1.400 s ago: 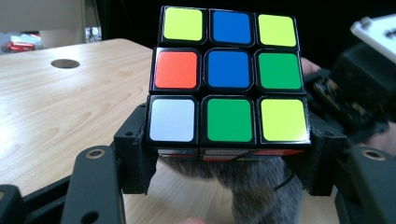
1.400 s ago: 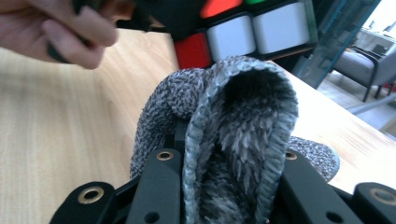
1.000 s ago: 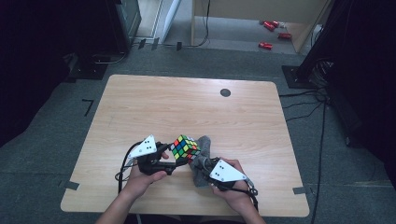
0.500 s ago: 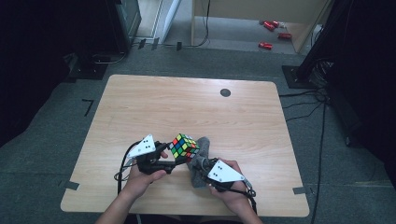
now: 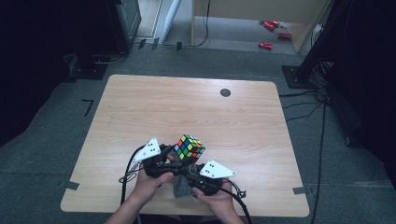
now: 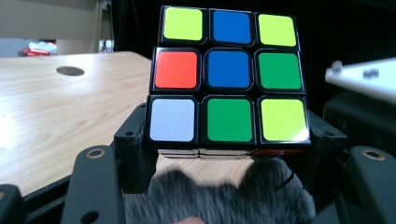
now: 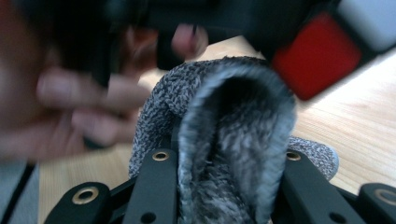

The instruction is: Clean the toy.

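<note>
Black jaws of the left gripper (image 6: 229,154) clamp the bottom layer of a scrambled Rubik's cube (image 6: 229,77), held upright just above the near edge of the wooden table (image 5: 140,112). The right gripper (image 7: 224,168) pinches a fold of grey knitted cloth (image 7: 229,140) just below the cube. Pressing the cloth hard against a face could twist a layer or lever the cube out of its shallow grip, and loose fabric may snag on the jaws.
</note>
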Available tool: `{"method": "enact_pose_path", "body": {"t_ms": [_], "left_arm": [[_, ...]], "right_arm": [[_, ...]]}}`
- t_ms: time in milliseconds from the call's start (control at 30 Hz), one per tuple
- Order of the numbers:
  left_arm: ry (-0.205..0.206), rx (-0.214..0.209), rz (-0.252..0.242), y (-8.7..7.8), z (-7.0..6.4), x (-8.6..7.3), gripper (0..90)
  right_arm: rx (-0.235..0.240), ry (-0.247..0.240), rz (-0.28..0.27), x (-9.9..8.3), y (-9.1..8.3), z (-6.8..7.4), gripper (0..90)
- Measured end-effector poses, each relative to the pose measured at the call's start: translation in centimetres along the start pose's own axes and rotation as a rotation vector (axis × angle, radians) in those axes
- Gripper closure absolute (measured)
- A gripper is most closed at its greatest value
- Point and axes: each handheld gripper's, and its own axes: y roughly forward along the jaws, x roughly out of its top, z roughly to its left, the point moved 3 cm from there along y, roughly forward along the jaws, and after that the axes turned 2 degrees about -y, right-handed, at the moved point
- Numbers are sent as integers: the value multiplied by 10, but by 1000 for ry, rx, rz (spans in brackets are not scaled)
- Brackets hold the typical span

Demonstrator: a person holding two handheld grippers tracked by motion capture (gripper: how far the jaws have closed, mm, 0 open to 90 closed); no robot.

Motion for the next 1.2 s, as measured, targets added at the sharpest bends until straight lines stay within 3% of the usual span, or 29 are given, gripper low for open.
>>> {"method": "enact_pose_path", "body": {"t_ms": [167, 200, 233, 400, 567, 667, 767, 800, 867, 967, 1200], "left_arm": [[-19, 26, -25, -8, 8, 4, 348], [-23, 34, -26, -11, 12, 6, 348], [-27, 39, -26, -12, 13, 6, 348], [-50, 71, -23, -17, 25, 6, 348], [-42, 84, 7, -15, 27, 3, 348], [-39, 90, 19, -13, 28, 1, 348], [-48, 96, 32, -13, 31, 0, 348], [-49, 97, 38, -12, 32, -1, 348], [-51, 102, 50, -11, 34, -2, 347], [-61, 117, 73, -9, 40, -5, 348], [-86, 117, 77, -9, 43, -5, 347]], "right_arm": [[-93, 85, -11, -4, -14, -29, 717], [-121, 96, -6, -5, -18, -36, 716], [-179, 100, -4, -6, -25, -47, 714], [-407, 35, 50, -7, -52, -92, 687], [-538, 8, 129, -19, -64, -117, 664], [-547, 24, 165, -25, -66, -125, 604], [-553, 50, 186, -27, -66, -130, 383], [-581, 52, 176, -25, -68, -131, 292], [-612, 38, 155, -19, -72, -131, 206], [-612, 5, 102, -9, -79, -129, 164], [-525, -50, -23, 14, -82, -108, 139]]}}
